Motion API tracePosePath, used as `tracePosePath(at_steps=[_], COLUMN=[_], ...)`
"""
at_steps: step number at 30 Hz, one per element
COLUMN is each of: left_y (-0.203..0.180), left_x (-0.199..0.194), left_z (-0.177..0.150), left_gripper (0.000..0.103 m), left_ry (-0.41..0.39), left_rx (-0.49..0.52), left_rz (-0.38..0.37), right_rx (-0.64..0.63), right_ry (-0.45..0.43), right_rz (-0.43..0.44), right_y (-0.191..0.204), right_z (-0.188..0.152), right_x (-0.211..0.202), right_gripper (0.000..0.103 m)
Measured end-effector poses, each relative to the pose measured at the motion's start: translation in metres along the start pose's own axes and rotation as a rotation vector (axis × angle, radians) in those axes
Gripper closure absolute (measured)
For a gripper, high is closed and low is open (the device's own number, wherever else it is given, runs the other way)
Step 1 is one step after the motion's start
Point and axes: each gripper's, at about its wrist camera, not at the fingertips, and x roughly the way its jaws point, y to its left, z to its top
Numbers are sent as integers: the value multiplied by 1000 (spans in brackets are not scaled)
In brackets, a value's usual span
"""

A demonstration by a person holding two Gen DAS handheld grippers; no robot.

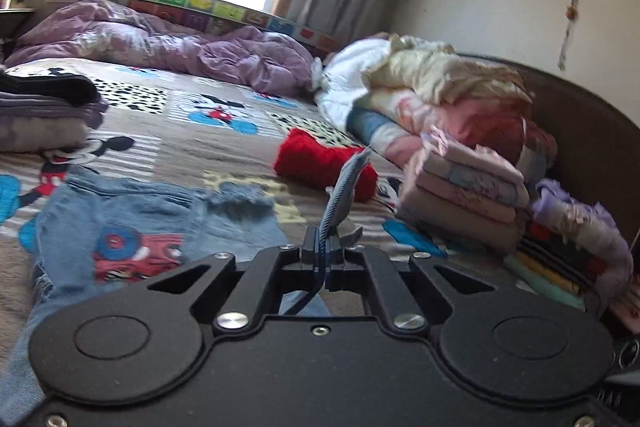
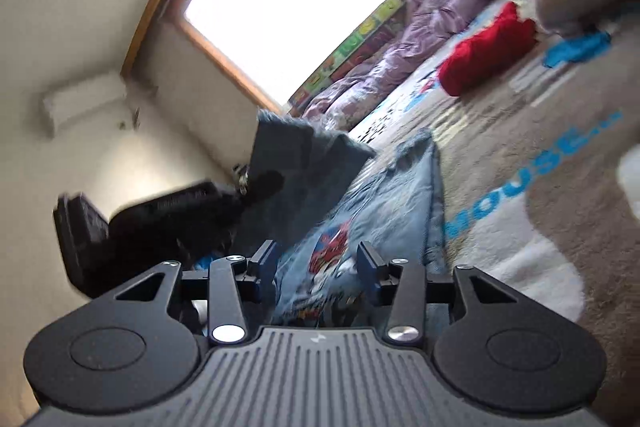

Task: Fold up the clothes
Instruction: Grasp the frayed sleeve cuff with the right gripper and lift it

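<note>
Left gripper (image 1: pixel 322 247) jaws clamped on a fold of the denim garment (image 1: pixel 160 227), cloth rising toward 1 o'clock. Right gripper (image 2: pixel 316 263) jaws parted, nothing gripped; the denim lies beyond them on the cartoon bedspread (image 2: pixel 520 195). Red knit item (image 1: pixel 320 163) at 12 o'clock; folded stack (image 1: pixel 464 199) at 2 o'clock.

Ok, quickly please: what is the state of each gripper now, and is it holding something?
Left gripper: closed, pinching an edge of the denim garment.
Right gripper: open, holding nothing; the denim lies beyond its fingers.
</note>
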Motion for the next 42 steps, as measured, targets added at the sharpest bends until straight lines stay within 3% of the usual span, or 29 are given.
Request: tracePosePath(at_steps=[9,18,24,27,31,34,36,40,42], left_y=[-40,-81,-86,-87,-86,-83,-78,-45,-8], left_x=[32,41,47,49,49,42,32,-4,-30], left_z=[-30,-56,-69,-75,-81,-82,-80,-59,-39], left_gripper=[103,103,103,103,103,94,85,85,85], left_ry=[77,105,142,156,190,200,210,188,140], left_rx=[123,303,379,413,432,428,423,345,262], left_rz=[-30,-58,-74,-87,-114,-155,-180,-187,-144], right_rx=[246,368,484,515,515,493,477,445,427], right_ry=[-76,-71,-89,-91,-78,-73,-75,-96,-111], right_rz=[3,35,28,11,-28,-55,-66,-58,-44], right_y=[-52,-83,-109,-118,-123,-122,-121,-113,-108], right_z=[17,24,26,24,21,19,19,21,24], right_x=[2,14,20,24,34,39,41,40,38], right_gripper=[50,39,35,45,75,92,96,97,97])
